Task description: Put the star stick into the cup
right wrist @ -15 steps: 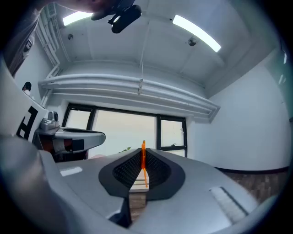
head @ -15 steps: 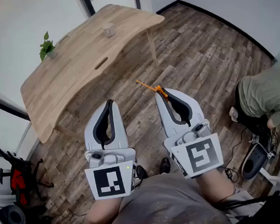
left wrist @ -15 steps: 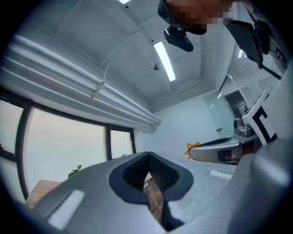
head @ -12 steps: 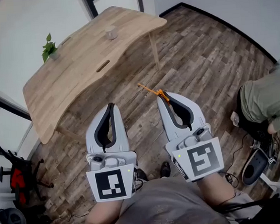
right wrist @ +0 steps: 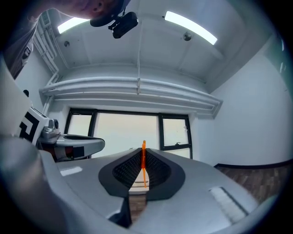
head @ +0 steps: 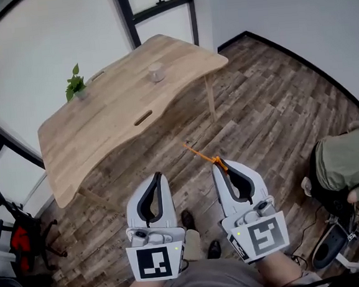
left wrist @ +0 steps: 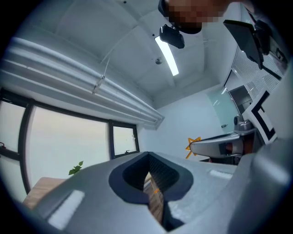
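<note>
An orange star stick [head: 200, 153] juts forward and left from my right gripper [head: 219, 165], which is shut on it near its star end. In the right gripper view the thin stick [right wrist: 143, 161] stands up between the closed pads. The left gripper view shows the star [left wrist: 194, 144] at the right gripper's tip. My left gripper [head: 159, 176] is shut with nothing in it; its pads [left wrist: 158, 176] meet. Both grippers hang over the floor, short of the wooden table [head: 109, 124]. A small pale cup [head: 156, 72] stands upright near the table's far right end.
A potted green plant [head: 74, 86] stands at the table's far left edge. A person in a green top [head: 347, 172] crouches at the right beside cables and a grey device. A chair with red parts [head: 18, 232] is at the left. Wood-plank floor [head: 263, 101] lies between.
The view has lifted: the table and cup now sit lower and more central, and both grippers are lower in the frame. The right gripper still holds the stick.
</note>
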The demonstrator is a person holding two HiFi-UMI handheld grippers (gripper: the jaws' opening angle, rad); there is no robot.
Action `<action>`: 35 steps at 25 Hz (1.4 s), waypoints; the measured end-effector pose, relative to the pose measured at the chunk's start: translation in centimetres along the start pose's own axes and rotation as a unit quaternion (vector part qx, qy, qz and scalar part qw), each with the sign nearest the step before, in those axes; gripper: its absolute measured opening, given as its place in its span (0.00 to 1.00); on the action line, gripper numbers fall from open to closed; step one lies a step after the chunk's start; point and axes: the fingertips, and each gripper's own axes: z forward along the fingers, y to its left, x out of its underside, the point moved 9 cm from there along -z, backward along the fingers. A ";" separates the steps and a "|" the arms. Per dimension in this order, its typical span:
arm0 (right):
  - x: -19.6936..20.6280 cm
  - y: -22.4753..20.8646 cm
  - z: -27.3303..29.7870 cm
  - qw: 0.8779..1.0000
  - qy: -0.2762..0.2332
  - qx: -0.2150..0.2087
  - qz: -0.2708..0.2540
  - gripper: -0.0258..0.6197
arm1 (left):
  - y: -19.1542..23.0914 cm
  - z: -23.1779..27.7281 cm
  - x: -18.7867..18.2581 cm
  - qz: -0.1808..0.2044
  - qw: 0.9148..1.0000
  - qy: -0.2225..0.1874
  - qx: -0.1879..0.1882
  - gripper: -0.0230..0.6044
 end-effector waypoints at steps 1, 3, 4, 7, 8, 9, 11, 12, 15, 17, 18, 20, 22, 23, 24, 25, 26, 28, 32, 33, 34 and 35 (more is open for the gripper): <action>0.2 -0.3 0.9 1.000 0.003 -0.001 -0.001 0.11 | 0.5 0.8 0.3 -0.003 1.000 0.001 -0.001 0.04; 0.5 -0.9 2.8 1.000 0.006 -0.002 -0.001 0.11 | 1.5 2.6 1.0 -0.012 1.000 0.003 -0.001 0.04; 0.7 -1.2 3.8 1.000 0.006 -0.002 -0.001 0.11 | 2.0 3.6 1.3 -0.016 1.000 0.003 0.000 0.04; 1.2 -2.3 7.9 1.000 0.008 -0.002 -0.003 0.11 | 3.9 7.4 2.0 -0.011 1.000 -0.005 0.005 0.04; 1.1 -2.5 9.5 1.000 0.010 -0.003 -0.004 0.11 | 4.8 8.8 2.2 -0.010 1.000 -0.008 0.006 0.04; 1.0 -2.8 11.1 1.000 0.013 -0.005 -0.006 0.11 | 5.7 10.2 2.4 -0.010 1.000 -0.009 0.007 0.04; 0.7 -3.2 14.3 1.000 0.017 -0.007 -0.009 0.11 | 7.6 12.8 2.7 -0.017 1.000 -0.012 0.007 0.04; 0.4 -3.5 15.8 1.000 0.018 -0.006 -0.011 0.11 | 8.5 14.1 2.9 -0.022 1.000 -0.012 0.008 0.04; 0.1 -3.9 19.6 1.000 0.017 0.001 -0.022 0.11 | 11.0 17.3 3.5 -0.032 0.999 -0.015 0.012 0.04; 0.1 -4.2 21.6 0.999 0.015 0.004 -0.028 0.11 | 12.4 19.1 3.9 -0.035 0.999 -0.018 0.015 0.04; 0.1 -4.4 22.5 0.999 0.014 0.006 -0.029 0.11 | 12.9 19.9 4.2 -0.038 0.999 -0.019 0.016 0.04; 0.1 -4.9 24.1 0.999 0.013 0.009 -0.032 0.11 | 13.8 21.5 4.6 -0.040 0.999 -0.019 0.017 0.04; 0.1 -5.5 25.4 0.999 0.014 0.011 -0.034 0.11 | 14.3 22.9 5.1 -0.042 0.999 -0.018 0.021 0.04; 0.1 -5.8 26.0 0.999 0.015 0.012 -0.034 0.11 | 14.5 23.6 5.3 -0.042 0.999 -0.018 0.024 0.04; 0.2 -6.2 26.5 0.999 0.016 0.014 -0.034 0.11 | 14.6 24.2 5.6 -0.042 0.999 -0.015 0.027 0.04; 0.3 -6.6 27.1 0.999 0.016 0.016 -0.033 0.11 | 14.7 24.9 5.9 -0.043 0.999 -0.011 0.030 0.04; 0.5 -7.0 27.7 0.999 0.017 0.018 -0.031 0.11 | 14.7 25.5 6.3 -0.045 0.998 -0.005 0.032 0.04; 0.9 -8.0 29.0 0.999 0.021 0.021 -0.029 0.11 | 15.0 27.1 7.0 -0.044 0.998 0.002 0.034 0.04; 1.9 -10.5 32.1 0.999 0.025 0.021 -0.021 0.11 | 15.4 30.7 8.5 -0.042 0.998 0.019 0.033 0.04; 2.2 -11.3 33.1 0.999 0.026 0.019 -0.019 0.11 | 15.5 31.8 8.9 -0.042 0.998 0.023 0.031 0.04; 2.5 -12.2 34.1 0.999 0.027 0.016 -0.017 0.11 | 15.6 33.0 9.2 -0.041 0.998 0.027 0.028 0.04; 2.8 -13.1 35.2 0.999 0.029 0.013 -0.014 0.11 | 15.7 34.2 9.6 -0.042 0.998 0.030 0.025 0.04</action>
